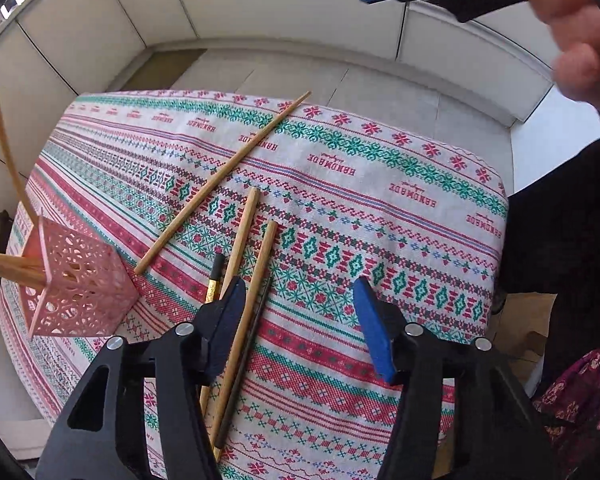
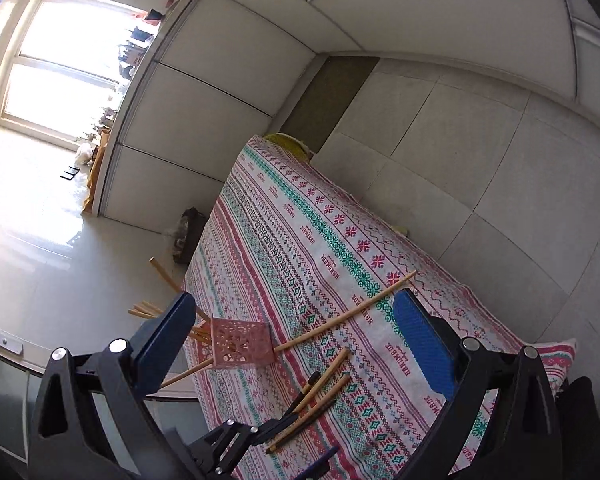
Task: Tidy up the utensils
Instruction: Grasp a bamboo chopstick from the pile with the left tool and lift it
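A table draped in a red, green and white patterned cloth (image 1: 380,200) stands on the pale tiled floor (image 2: 460,160), and the chopsticks are scattered over its near end. One long wooden chopstick (image 1: 224,180) lies by itself, slanting across the cloth, its thin end pointing toward the far edge and its thick end close to the pink holder (image 1: 80,280). That holder, a square pink box with lacy cut-out sides, sits at the corner of the table and already has several wooden chopsticks (image 1: 8,264) leaning out of it, one of them (image 1: 10,160) tilted steeply away from the rest. Nearer to the person, a small cluster lies together: two wooden chopsticks (image 1: 256,272) side by side and two dark ones (image 1: 244,360), one of which has a gold band below its black tip (image 1: 214,280). The left gripper (image 1: 300,328) hangs just over this cluster, pointing steeply down, its blue-padded jaws partly apart with nothing pressed between them; its left finger (image 1: 224,332) is right over the sticks, though I cannot tell whether it touches them. The right gripper (image 2: 300,344) is held higher, its jaws spread wide and empty, looking down over the holder and the lone chopstick. From the left camera it shows at the top edge, with the person's hand (image 1: 560,20) wrapped around it
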`<state>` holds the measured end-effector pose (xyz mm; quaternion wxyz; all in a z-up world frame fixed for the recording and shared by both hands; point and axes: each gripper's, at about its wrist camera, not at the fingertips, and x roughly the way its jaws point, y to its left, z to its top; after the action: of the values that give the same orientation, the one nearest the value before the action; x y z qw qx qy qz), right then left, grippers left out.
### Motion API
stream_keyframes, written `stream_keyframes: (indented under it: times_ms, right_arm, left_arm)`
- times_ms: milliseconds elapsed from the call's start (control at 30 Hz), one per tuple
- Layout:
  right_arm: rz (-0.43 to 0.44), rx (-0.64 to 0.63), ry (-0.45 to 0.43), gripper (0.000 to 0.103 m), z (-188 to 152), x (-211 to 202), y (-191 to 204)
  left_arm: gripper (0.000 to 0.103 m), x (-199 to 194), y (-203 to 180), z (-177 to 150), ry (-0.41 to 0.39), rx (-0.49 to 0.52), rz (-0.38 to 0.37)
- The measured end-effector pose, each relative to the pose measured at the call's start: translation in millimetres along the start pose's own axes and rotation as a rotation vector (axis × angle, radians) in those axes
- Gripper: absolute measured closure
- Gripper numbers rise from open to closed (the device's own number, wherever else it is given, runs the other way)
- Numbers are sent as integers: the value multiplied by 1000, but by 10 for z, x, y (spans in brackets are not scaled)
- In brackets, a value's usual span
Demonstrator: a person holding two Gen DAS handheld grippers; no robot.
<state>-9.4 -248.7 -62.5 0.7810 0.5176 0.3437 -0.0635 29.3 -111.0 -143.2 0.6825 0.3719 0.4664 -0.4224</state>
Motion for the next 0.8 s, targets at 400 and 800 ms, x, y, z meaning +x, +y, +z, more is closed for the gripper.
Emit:
stream_keyframes:
  times_ms: [400, 800]
  right_arm:
    - [30, 69, 23, 7, 166, -158, -228]
    - [-65, 104, 74, 7, 207, -41, -407]
  left_arm:
    - [70, 626, 163, 405, 247, 66, -38]
    - [92, 676, 266, 322, 150, -77, -65]
